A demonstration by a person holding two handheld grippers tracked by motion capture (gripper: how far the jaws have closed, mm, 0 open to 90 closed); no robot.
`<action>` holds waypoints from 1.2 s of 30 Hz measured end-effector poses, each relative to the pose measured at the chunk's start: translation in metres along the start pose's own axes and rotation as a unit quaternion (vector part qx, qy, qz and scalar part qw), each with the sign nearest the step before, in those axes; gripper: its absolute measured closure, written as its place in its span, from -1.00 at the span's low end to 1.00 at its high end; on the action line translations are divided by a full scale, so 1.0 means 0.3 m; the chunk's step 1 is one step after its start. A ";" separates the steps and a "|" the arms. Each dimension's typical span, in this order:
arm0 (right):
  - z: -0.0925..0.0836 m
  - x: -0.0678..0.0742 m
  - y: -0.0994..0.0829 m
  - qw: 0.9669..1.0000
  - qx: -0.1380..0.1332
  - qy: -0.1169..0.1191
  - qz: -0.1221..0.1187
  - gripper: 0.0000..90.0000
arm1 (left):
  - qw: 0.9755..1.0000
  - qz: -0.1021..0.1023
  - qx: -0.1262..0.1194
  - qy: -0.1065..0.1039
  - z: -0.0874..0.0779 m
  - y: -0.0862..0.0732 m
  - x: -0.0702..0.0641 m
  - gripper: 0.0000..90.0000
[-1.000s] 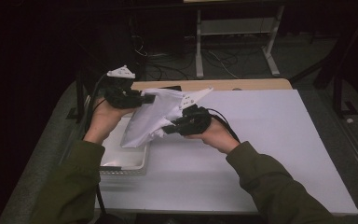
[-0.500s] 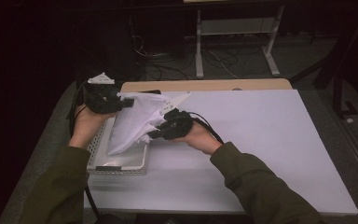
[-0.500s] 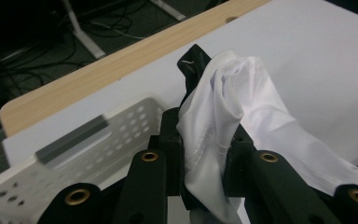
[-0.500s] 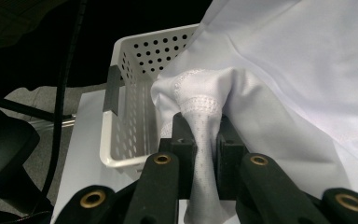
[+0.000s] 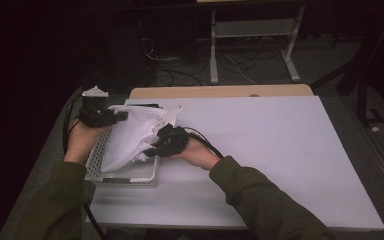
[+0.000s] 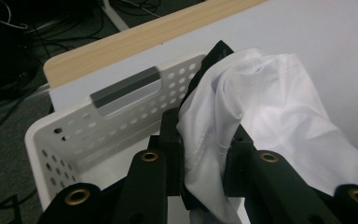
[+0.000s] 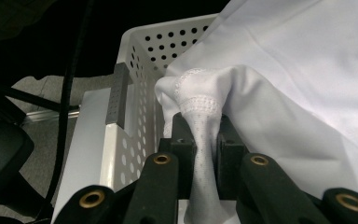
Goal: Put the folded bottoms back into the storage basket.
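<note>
A: Now, item one: white cloth (image 5: 130,137), one piece, bunched and partly folded. Location: hanging over the white perforated basket (image 5: 96,159), its lower end down at the basket's inside, its upper corner poking past the basket's far rim toward the desk (image 5: 280,150).

B: Held by?

A: Both tools. Left hand-held gripper (image 6: 204,154) clenched on a gathered fold at the basket's far end; right hand-held gripper (image 7: 204,140) clenched on a hemmed, stitched edge at the side of the basket nearest the desk's middle. Cloth is squeezed between the jaws in both gripper views.

B: Item two, the basket. Contents?

A: Nothing to list apart from the cloth. What bare floor shows beside the cloth looks clear; the rest of it is covered, so I cannot tell. Grey handle strip (image 6: 127,88) on an end wall, holes in the walls. Basket sits at the desk's left edge.

B: Risks?

A: Three, as I judge it. One: let go now and the spread upper corner would likely drape over the basket rim rather than drop inside. Two: the right grip is on a narrow hem, which could slip out if the grippers pull apart. Three: the basket looks light and stands close to the desk edge; a jaw catching its wall could shove or tip it.
</note>
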State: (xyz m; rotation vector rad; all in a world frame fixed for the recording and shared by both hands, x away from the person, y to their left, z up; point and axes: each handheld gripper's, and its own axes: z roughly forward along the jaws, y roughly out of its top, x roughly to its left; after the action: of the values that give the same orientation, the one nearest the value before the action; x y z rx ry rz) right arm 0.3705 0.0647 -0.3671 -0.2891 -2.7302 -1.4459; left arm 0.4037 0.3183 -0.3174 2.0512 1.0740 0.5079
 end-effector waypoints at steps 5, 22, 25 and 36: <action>0.041 0.006 -0.006 1.000 0.015 0.004 -0.003 0.75 | 1.000 -0.004 0.014 0.016 0.013 -0.031 0.022 0.65; 0.007 -0.005 -0.038 1.000 0.017 -0.007 0.011 0.06 | 0.998 -0.004 0.056 0.010 0.140 -0.074 0.052 0.63; -0.013 -0.016 -0.044 1.000 0.010 -0.016 0.016 0.01 | 0.998 -0.009 0.056 0.025 0.165 -0.069 0.062 0.58; -0.085 -0.052 -0.087 0.999 -0.008 -0.039 0.034 -0.11 | 0.994 -0.055 0.012 0.090 0.134 -0.046 0.107 -0.21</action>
State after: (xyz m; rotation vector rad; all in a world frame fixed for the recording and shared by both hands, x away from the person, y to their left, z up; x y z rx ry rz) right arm 0.3798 0.0271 -0.3759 -0.4455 -2.7398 -1.4711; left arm 0.4403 0.3323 -0.3536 1.9819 1.2973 0.6352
